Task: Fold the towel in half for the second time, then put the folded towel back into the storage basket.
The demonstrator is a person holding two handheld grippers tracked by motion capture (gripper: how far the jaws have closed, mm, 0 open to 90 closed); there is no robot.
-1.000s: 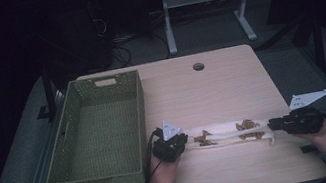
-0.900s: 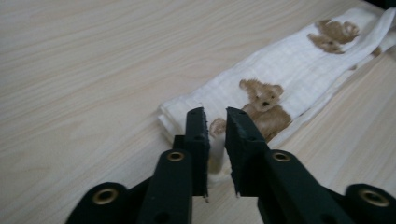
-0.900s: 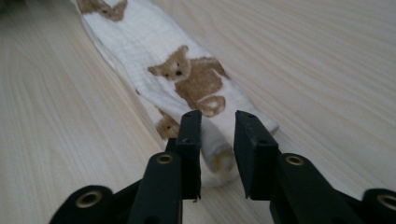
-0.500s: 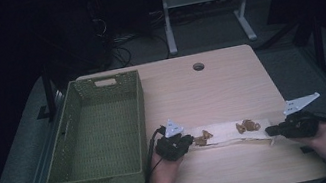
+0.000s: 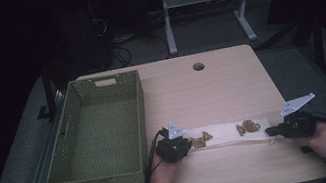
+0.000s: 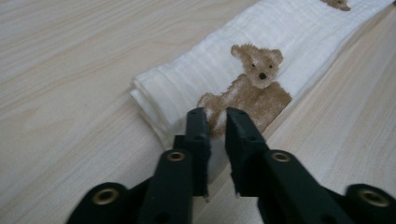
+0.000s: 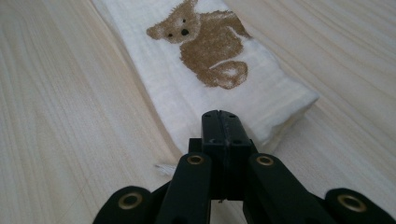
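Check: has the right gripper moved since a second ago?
No. The right gripper sits at the table's near-right edge as before, at the folded cloth's end.

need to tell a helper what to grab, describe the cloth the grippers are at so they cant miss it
On the light wooden table, look along the near edge, to the right of the green woven basket. There lies a long, narrow folded white cloth, stretched between the left gripper and the right gripper. Brown teddy bears printed on it set it apart.
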